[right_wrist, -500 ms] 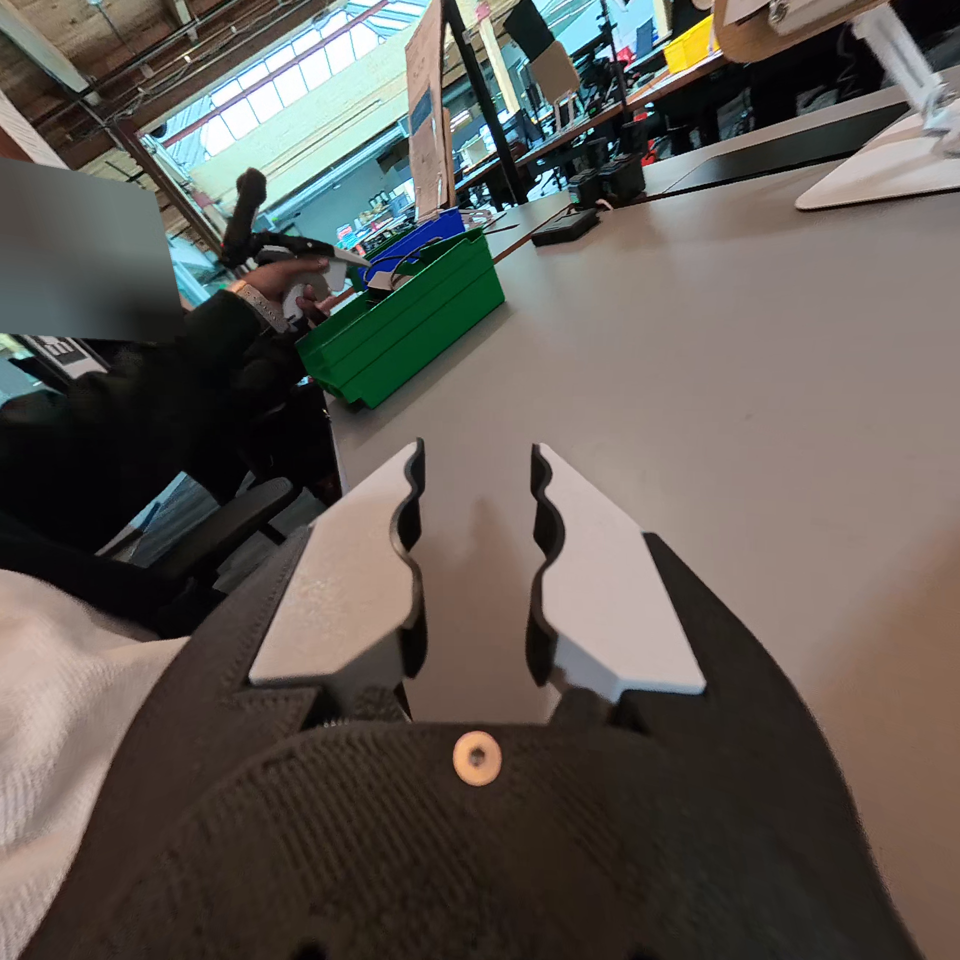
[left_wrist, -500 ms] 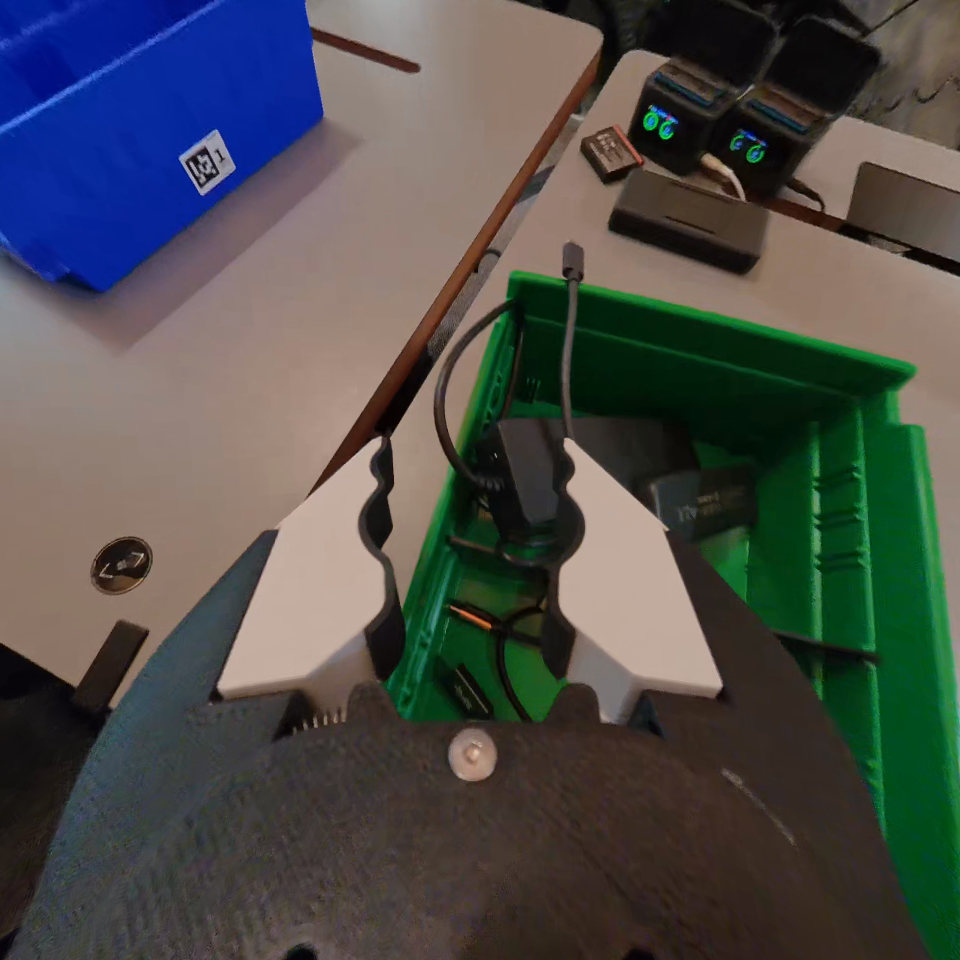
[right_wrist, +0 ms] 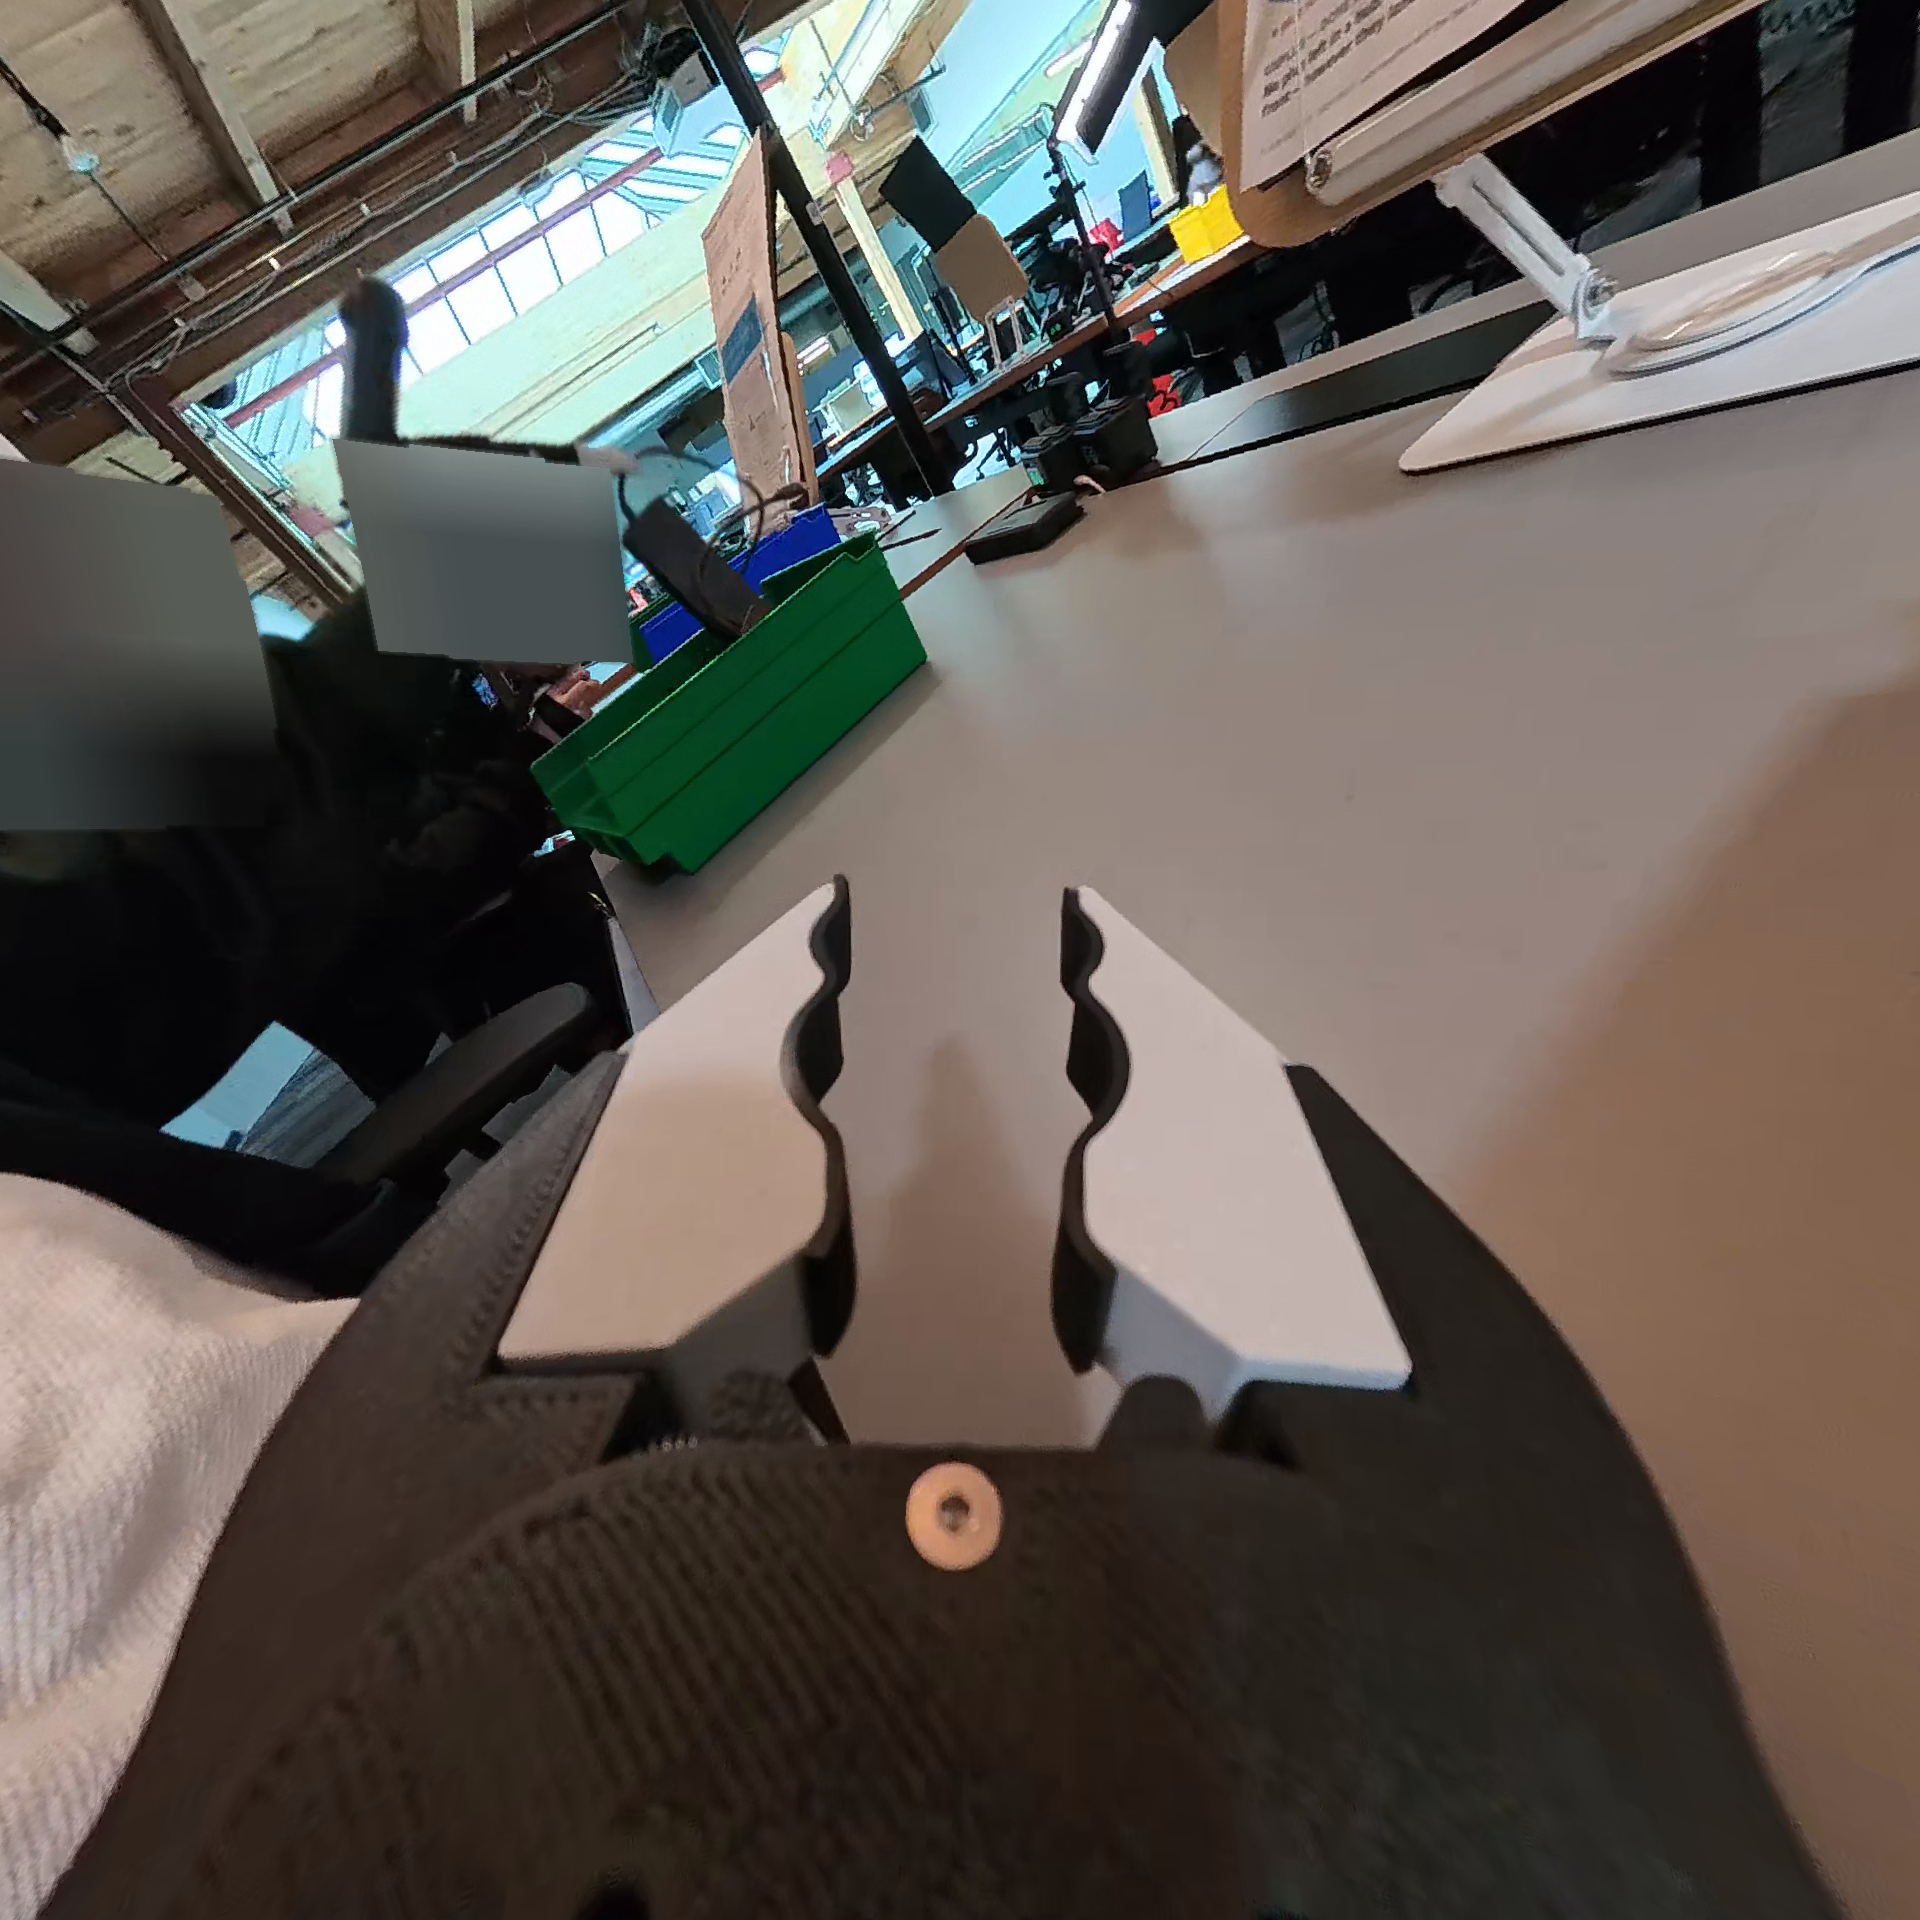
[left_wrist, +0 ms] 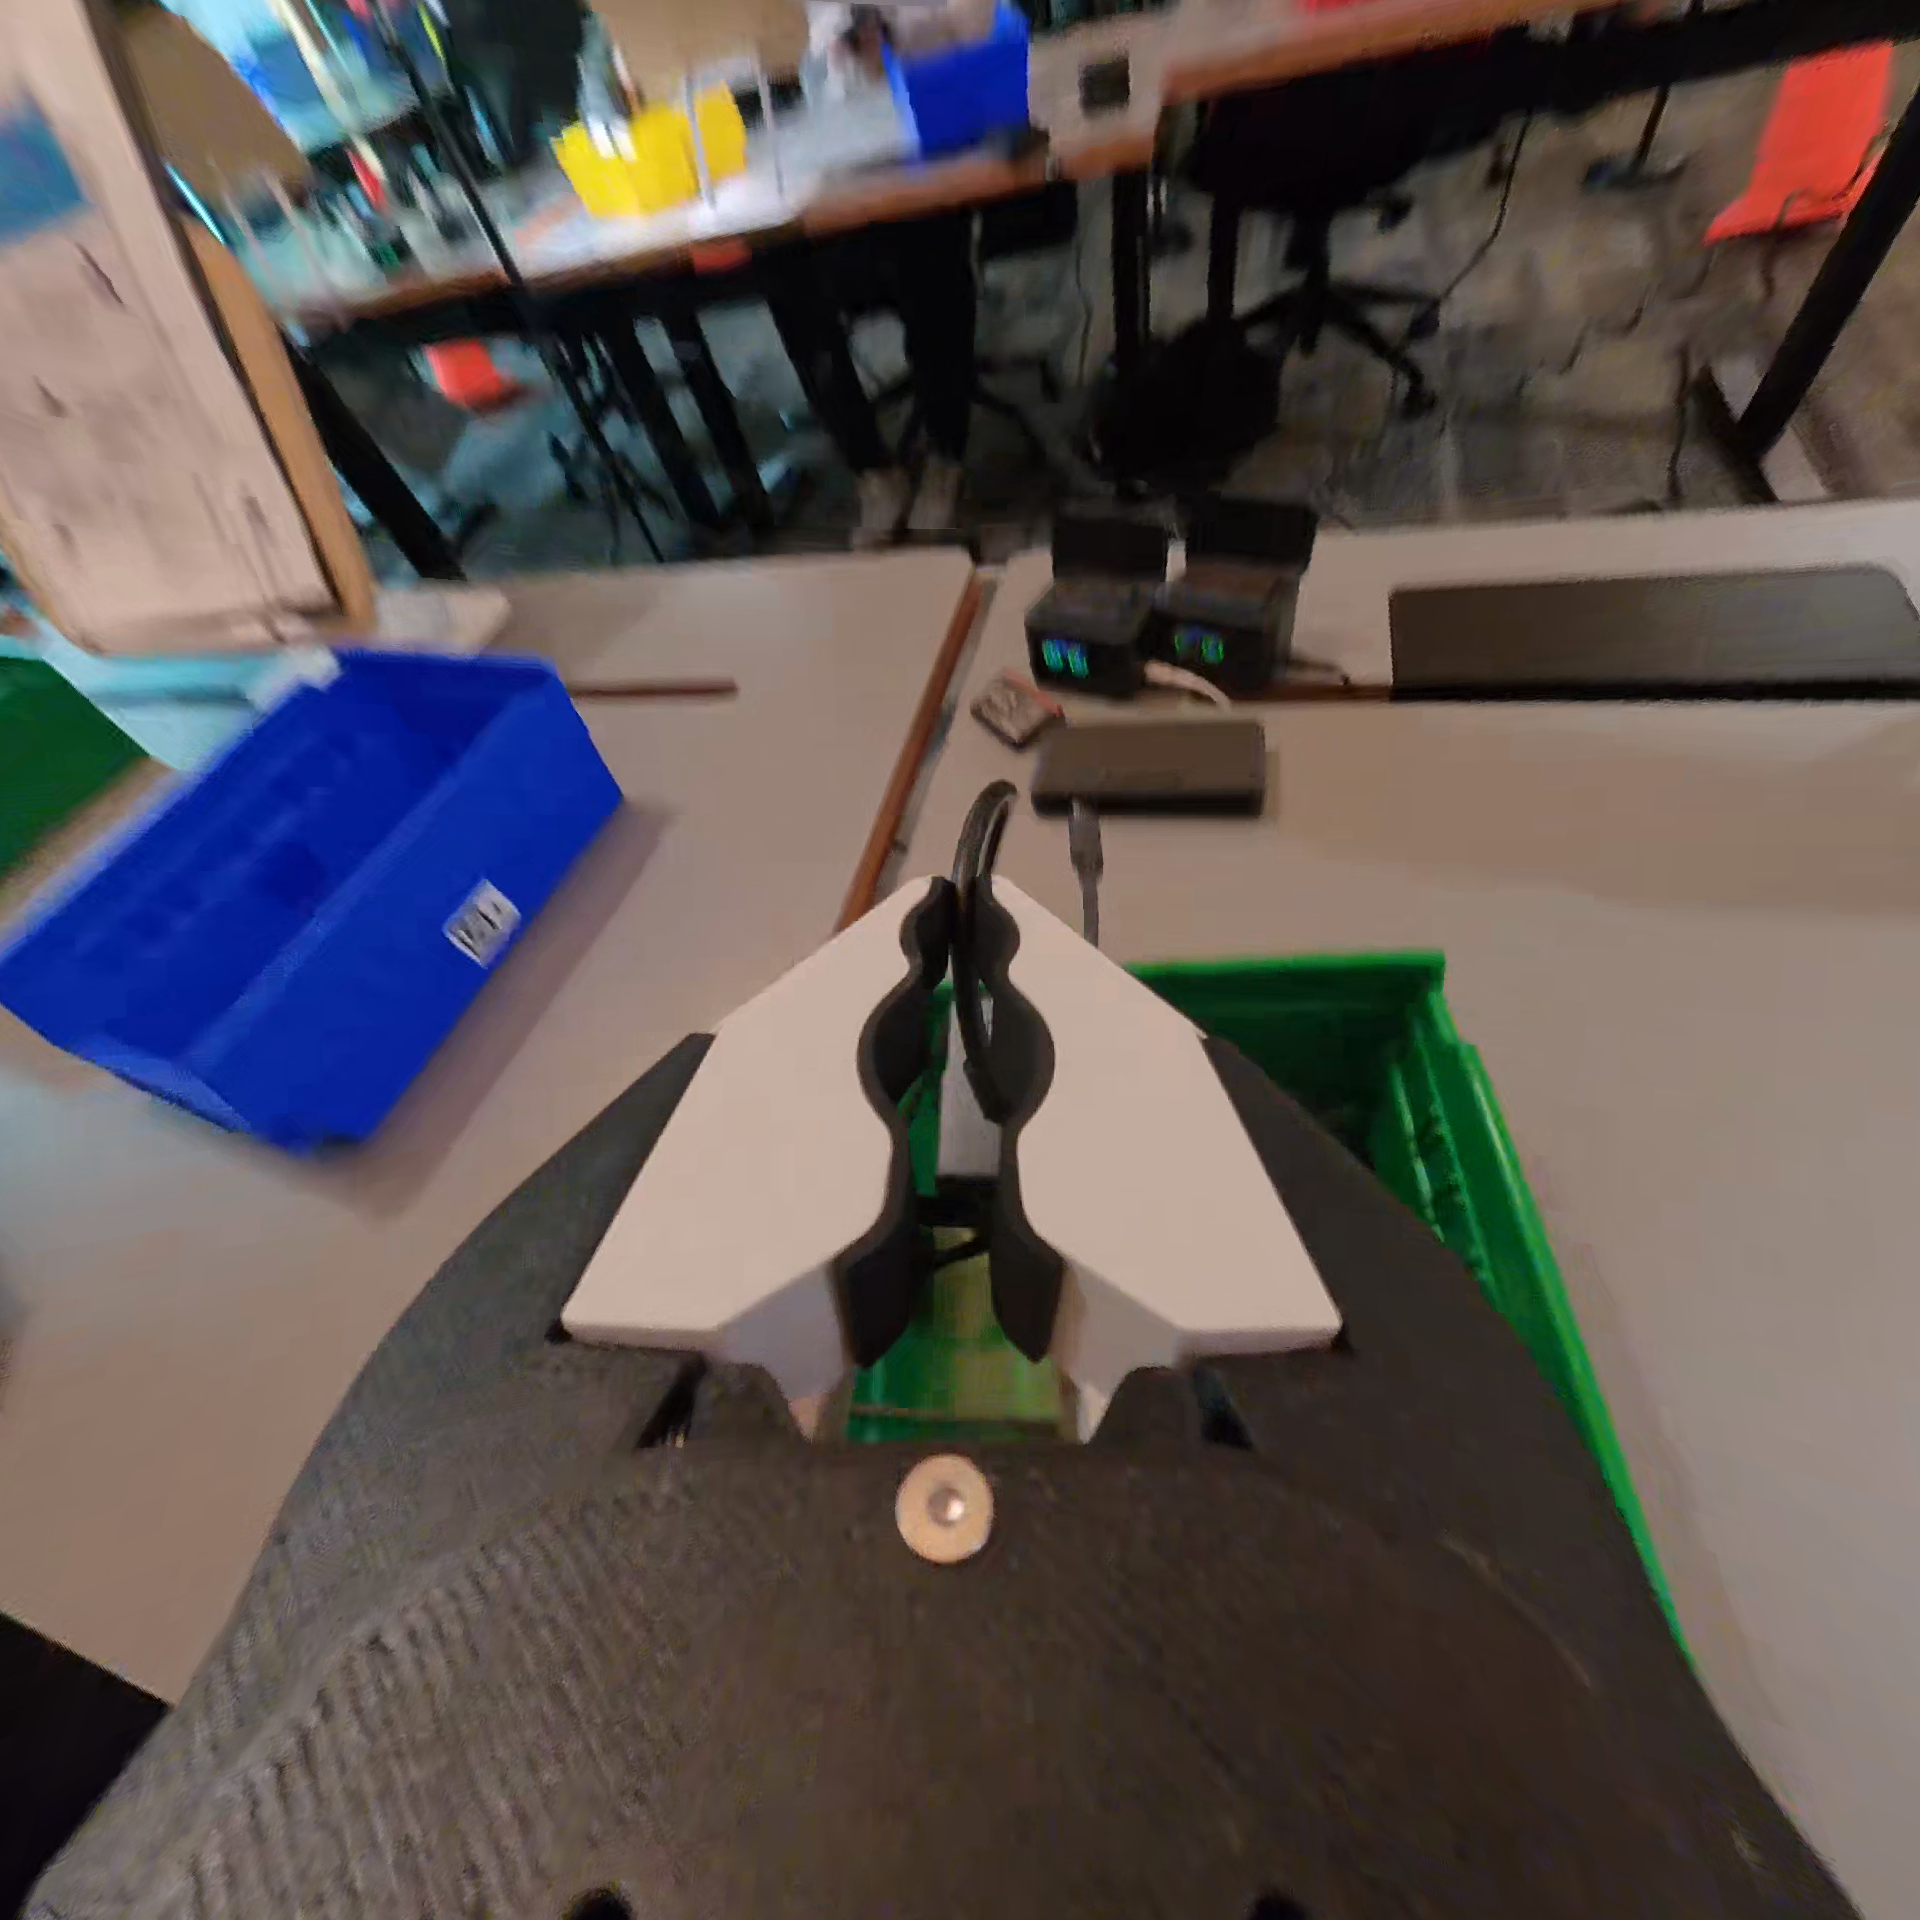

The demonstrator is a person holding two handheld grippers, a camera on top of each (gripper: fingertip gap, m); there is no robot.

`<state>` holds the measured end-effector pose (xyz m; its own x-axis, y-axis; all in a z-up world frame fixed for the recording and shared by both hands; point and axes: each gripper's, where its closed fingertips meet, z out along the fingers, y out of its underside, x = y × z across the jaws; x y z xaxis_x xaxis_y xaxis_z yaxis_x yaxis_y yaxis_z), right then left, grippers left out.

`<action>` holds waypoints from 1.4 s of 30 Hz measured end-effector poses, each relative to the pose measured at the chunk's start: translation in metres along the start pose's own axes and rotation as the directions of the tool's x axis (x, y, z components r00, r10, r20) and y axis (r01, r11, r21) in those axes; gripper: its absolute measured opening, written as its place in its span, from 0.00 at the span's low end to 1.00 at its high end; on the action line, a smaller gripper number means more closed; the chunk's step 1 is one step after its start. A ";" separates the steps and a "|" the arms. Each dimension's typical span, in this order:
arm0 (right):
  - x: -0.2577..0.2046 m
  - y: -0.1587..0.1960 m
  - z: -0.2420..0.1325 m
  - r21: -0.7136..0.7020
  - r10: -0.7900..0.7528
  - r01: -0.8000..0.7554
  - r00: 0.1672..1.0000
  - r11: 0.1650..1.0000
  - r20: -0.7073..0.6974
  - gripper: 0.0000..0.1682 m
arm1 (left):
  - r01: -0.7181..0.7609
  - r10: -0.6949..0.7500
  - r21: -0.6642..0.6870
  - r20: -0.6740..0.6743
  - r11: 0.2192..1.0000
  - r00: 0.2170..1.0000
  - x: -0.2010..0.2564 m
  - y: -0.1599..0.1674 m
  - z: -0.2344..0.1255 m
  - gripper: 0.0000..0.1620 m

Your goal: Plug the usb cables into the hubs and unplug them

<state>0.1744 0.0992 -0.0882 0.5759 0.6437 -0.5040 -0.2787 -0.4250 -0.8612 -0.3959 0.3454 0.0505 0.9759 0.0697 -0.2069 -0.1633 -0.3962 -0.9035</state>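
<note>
USB hub [right_wrist: 694, 569]: hangs long-axis down over green bin [right_wrist: 748, 717], cable clamped in your left gripper [left_wrist: 971, 904]; right gripper [right_wrist: 956, 925] spread, well apart.

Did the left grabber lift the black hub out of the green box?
Yes. The left gripper raised the hub up above the green bin, cable dangling.

A slim black rectangular USB hub [right_wrist: 694, 569] hung tilted above the green plastic bin [right_wrist: 748, 717], its lower end dipping just inside the rim. Its thin black cable [left_wrist: 982, 831] looped upward, and the free plug end [left_wrist: 1086, 844] stuck up beside the loop.
</note>
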 end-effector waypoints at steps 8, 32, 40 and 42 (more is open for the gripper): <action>-0.009 -0.002 0.005 -0.008 0.002 -0.001 0.998 1.000 0.059 0.24 | -0.197 0.162 0.278 0.143 0.940 0.976 -0.006 -0.141 -0.085 0.02; -0.076 0.001 0.013 0.012 -0.586 0.586 0.810 0.810 0.007 0.30 | 0.178 0.216 0.417 -0.735 0.891 0.643 0.391 -0.106 -0.231 0.01; -0.035 -0.016 0.024 -0.104 -0.653 0.659 0.689 0.745 -0.316 0.49 | 0.283 0.007 0.128 -0.920 0.951 0.391 0.503 -0.033 -0.234 0.00; -0.012 -0.021 0.027 -0.142 -0.637 0.639 0.669 0.756 -0.383 0.61 | 0.299 -0.041 0.063 -0.943 0.952 0.332 0.518 -0.023 -0.239 0.00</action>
<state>0.1520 0.1176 -0.0655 0.8573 0.4572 0.2365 0.2664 -0.0011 -0.9639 0.1482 0.1714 0.0536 0.4670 -0.8234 0.3224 0.1271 -0.2983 -0.9460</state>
